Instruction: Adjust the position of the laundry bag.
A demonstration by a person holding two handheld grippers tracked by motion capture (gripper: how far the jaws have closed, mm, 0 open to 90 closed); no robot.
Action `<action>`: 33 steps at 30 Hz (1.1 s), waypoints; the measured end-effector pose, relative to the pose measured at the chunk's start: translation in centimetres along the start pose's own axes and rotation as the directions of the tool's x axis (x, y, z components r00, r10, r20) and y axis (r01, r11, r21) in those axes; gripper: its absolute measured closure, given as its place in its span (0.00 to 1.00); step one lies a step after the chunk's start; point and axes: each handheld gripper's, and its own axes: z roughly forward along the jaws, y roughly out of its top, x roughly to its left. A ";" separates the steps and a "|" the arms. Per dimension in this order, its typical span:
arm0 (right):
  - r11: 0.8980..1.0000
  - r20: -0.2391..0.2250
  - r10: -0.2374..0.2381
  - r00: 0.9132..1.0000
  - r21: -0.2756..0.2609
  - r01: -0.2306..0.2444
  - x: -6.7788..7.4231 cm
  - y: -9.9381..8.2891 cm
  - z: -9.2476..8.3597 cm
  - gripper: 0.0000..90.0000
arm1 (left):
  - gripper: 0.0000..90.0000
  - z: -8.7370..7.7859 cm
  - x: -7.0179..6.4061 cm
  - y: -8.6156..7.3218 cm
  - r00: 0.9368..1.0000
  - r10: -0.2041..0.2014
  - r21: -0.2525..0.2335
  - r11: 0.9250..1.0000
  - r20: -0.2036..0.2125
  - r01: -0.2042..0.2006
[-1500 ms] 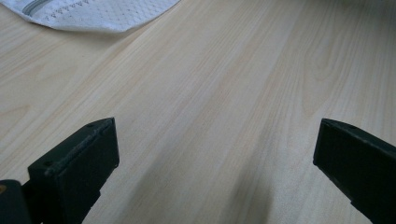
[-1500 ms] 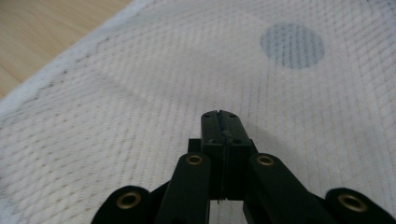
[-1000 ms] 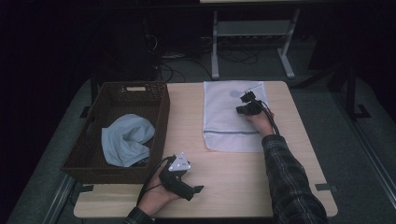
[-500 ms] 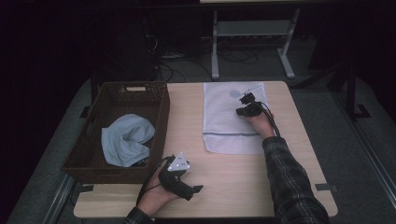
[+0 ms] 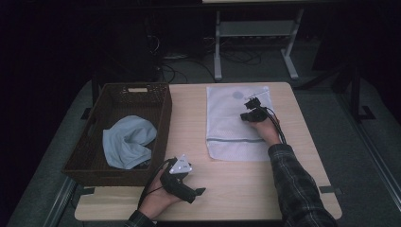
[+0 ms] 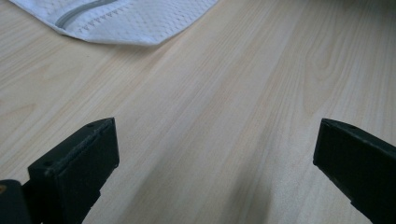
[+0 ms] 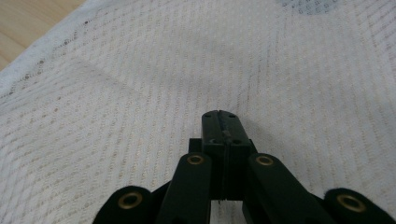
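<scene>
Counter (image 5: 222,189): pale wood, smooth, matt, fine grain. Laundry bag (image 5: 227,120): white mesh cloth, dimpled weave, grey zip. Basket (image 5: 163,118): dark brown wicker, rough. Cloth (image 5: 127,142) inside: soft light blue fabric. Right gripper (image 7: 219,116): matt black plastic fingers, brass rivets.

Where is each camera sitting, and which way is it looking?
High view: sits above the person's side, looks forward and down on the table; both forearms, the left hand-held gripper and the right hand-held gripper show.
Left gripper view: rides the left hand-held gripper, looks low across the wood at the white mesh bag; its jaws stand wide apart.
Right gripper view: rides the right hand-held gripper, looks down on the mesh; its jaws are shut.
Shared: the white mesh bag is in all three.
</scene>
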 end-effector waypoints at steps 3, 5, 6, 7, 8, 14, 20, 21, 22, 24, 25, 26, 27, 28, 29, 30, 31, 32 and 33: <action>1.000 -0.001 -0.008 1.000 0.000 0.008 0.2 -0.4 -0.3 1.00 | 0.00 0.0 0.0 0.0 1.000 0.002 0.001 1.000 0.000 -0.002; 1.000 -0.003 -0.010 1.000 0.001 0.010 0.3 -0.6 -0.5 1.00 | 0.00 0.0 0.0 0.0 1.000 0.003 0.003 1.000 -0.001 -0.003; 1.000 -0.002 -0.012 1.000 0.004 0.012 0.4 -0.7 -0.6 1.00 | 0.00 0.0 0.0 0.0 1.000 0.003 0.003 1.000 -0.001 -0.003; 1.000 0.000 -0.017 1.000 0.007 0.017 0.5 -0.7 -0.7 1.00 | 0.00 0.0 0.0 0.0 1.000 0.003 0.001 1.000 0.001 -0.003; 1.000 0.004 -0.020 1.000 0.011 0.020 0.6 -0.8 -0.8 1.00 | 0.00 0.0 -0.1 0.0 1.000 0.002 0.000 1.000 0.001 -0.002; 0.999 0.009 -0.030 1.000 0.020 0.029 1.0 -1.3 -1.3 1.00 | 0.00 0.1 -0.1 0.0 1.000 0.002 0.003 1.000 0.003 -0.002; 0.999 0.013 -0.031 0.999 0.019 0.030 1.3 -1.9 -1.7 1.00 | 0.00 0.1 -0.1 0.0 1.000 0.001 0.002 1.000 0.004 -0.001; 0.999 0.013 -0.031 0.999 0.018 0.031 1.3 -2.1 -1.8 1.00 | 0.00 0.1 -0.1 0.0 1.000 -0.001 0.001 1.000 0.004 0.001; 0.999 0.013 -0.029 0.999 0.018 0.029 1.4 -2.2 -1.9 1.00 | 0.00 0.1 -0.1 0.0 1.000 0.000 0.001 1.000 0.004 0.000; 0.999 0.012 -0.027 1.000 0.017 0.027 1.5 -2.4 -2.1 1.00 | 0.00 0.1 -0.1 0.0 1.000 0.000 0.001 1.000 0.003 0.000; 1.000 0.013 -0.026 1.000 0.018 0.026 1.5 -2.5 -2.1 1.00 | 0.00 0.1 -0.1 0.0 1.000 0.001 0.002 1.000 0.003 -0.001; 0.999 0.012 -0.026 1.000 0.020 0.026 1.6 -2.6 -2.2 1.00 | 0.00 0.1 -0.1 0.0 1.000 0.000 0.002 1.000 0.004 0.000; 0.999 0.014 -0.028 1.000 0.020 0.027 1.6 -2.7 -2.3 1.00 | 0.00 0.1 0.0 0.0 1.000 -0.001 0.001 1.000 0.004 0.001; 0.999 0.012 -0.027 1.000 0.020 0.027 1.7 -2.8 -2.4 1.00 | 0.00 0.0 0.0 0.0 1.000 -0.001 0.001 1.000 0.004 0.001; 0.999 0.009 -0.026 1.000 0.020 0.026 1.7 -3.0 -2.6 1.00 | 0.00 0.0 0.0 0.0 1.000 -0.002 0.001 1.000 0.003 0.002; 1.000 0.007 -0.020 1.000 0.021 0.020 1.8 -3.1 -2.7 1.00 | 0.00 0.0 0.0 0.0 1.000 -0.003 -0.001 1.000 0.002 0.003; 1.000 0.004 -0.020 1.000 0.018 0.020 1.8 -3.3 -2.8 1.00 | 0.00 0.0 0.0 0.0 1.000 -0.002 -0.001 1.000 0.002 0.002; 1.000 0.004 -0.017 1.000 0.020 0.017 1.9 -3.4 -2.9 1.00 | 0.00 0.0 0.0 0.0 1.000 -0.002 -0.002 1.000 0.002 0.002; 1.000 0.003 -0.018 1.000 0.022 0.018 2.0 -3.5 -3.0 1.00 | 0.00 0.0 0.0 0.0 1.000 -0.003 -0.002 1.000 0.002 0.003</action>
